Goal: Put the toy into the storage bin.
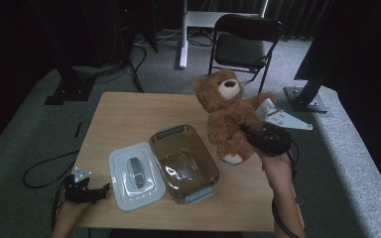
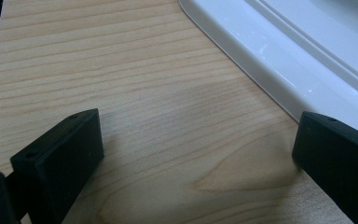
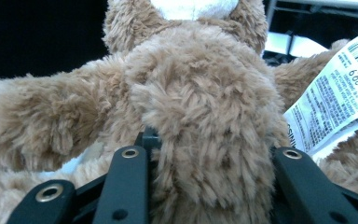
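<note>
My right hand-held gripper (image 1: 258,137) holds the teddy bear (image 1: 226,112) by its body, lifted just right of the open container (image 1: 184,162). Next I should carry it above the container and lower it inside. My left hand-held gripper (image 1: 101,190) rests wide and empty beside the lid (image 1: 135,174).

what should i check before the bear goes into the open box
1. Grip: right gripper shut on the teddy bear body, fur bulging between the jaws: ok.
2. Clear box open, lid lying beside it: ok.
3. Box inside free: cannot tell, glare on the bottom.
4. Left gripper open, resting on the table off the lid: ok.
5. Bear's paper tag dangling loose, may snag: not ok.
</note>
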Demonstrator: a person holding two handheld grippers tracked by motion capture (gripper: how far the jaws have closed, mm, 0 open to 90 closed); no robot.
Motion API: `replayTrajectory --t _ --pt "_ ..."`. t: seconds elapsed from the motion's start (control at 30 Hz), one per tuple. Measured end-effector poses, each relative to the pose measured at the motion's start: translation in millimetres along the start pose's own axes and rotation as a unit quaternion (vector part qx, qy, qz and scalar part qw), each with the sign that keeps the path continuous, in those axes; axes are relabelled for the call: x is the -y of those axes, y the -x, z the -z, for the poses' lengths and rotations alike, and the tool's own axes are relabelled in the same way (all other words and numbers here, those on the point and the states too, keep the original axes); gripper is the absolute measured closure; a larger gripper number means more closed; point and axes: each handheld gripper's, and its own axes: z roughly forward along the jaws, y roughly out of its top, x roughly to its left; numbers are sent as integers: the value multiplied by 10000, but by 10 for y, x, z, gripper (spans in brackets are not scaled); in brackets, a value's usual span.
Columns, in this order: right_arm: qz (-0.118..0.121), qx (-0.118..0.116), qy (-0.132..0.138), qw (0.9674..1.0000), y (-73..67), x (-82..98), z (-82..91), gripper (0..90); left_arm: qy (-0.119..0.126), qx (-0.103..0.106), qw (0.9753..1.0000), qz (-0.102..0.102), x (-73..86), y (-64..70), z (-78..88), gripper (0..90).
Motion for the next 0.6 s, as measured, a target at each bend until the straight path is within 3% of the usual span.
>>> replayTrajectory --t 0.13,0.17,0.2,0.27,0.6 --pt "87 -284 117 9995 -219 -14 50 622 0 0 10000 1 0 0 0 25" --pt "87 -284 117 9995 -219 -14 50 622 0 0 10000 1 0 0 0 25" --pt "130 -443 135 9988 -344 1 46 623 2 1 10000 1 0 0 0 25" --pt "146 -565 129 9982 -438 21 23 623 2 0 10000 1 0 0 0 25" --pt "310 -942 -215 9948 -846 164 -307 623 1 0 10000 1 0 0 0 25"
